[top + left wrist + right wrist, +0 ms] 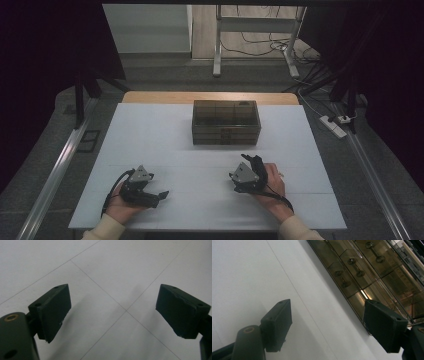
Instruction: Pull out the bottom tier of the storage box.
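A smoky transparent drawer box [226, 122] stands at the middle back of the white table [150, 135]. In the right gripper view the box [372, 272] runs across the upper right, showing stacked drawers with small knob handles. My right gripper [252, 165] lies in front of the box, a short way from it, pointing toward it; its jaws [327, 325] stand wide apart with nothing between them. My left gripper [162, 195] rests low at the front left, pointing right. Its jaws [113, 312] are wide open over bare table.
A wooden strip [210, 97] edges the table's far side. Metal rails [55, 170] run along both sides on the floor. A power strip [334, 126] and cables lie at the back right, and a metal stand [218, 45] is behind the table.
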### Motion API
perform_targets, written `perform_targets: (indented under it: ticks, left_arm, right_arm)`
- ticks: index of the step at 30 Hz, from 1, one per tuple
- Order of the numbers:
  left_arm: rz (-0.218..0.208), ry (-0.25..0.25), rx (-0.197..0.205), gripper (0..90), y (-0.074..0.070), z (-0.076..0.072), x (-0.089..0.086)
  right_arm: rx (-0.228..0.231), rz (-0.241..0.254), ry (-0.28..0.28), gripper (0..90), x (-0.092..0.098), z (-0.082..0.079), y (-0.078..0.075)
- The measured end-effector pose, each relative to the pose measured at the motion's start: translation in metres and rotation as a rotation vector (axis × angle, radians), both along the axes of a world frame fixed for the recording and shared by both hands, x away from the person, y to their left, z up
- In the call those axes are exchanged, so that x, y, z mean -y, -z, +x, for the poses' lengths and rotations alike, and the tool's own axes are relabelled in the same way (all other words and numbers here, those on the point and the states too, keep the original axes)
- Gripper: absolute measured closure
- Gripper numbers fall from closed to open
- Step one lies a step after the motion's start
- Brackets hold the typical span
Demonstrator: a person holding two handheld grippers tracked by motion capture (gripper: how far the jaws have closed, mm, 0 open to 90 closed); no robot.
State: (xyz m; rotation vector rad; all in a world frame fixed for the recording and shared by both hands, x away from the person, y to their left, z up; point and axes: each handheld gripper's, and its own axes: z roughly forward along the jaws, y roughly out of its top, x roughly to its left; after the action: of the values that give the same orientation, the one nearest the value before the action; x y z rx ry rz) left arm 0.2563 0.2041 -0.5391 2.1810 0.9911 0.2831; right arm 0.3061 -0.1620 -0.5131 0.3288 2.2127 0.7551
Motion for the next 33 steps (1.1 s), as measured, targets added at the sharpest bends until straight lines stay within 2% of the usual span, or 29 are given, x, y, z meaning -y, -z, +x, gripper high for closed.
perform_targets:
  ticks: [14,33]
  left_arm:
    - [0.002,0.0,-0.002,12.6,0.0,0.0,0.0]
    - [0.005,0.002,-0.003,12.6,0.001,0.0,0.0]
  right_arm:
    - [0.008,-0.007,0.011,23.4,-0.002,0.005,0.001]
    - [0.043,-0.029,0.011,23.7,-0.009,0.014,-0.001]
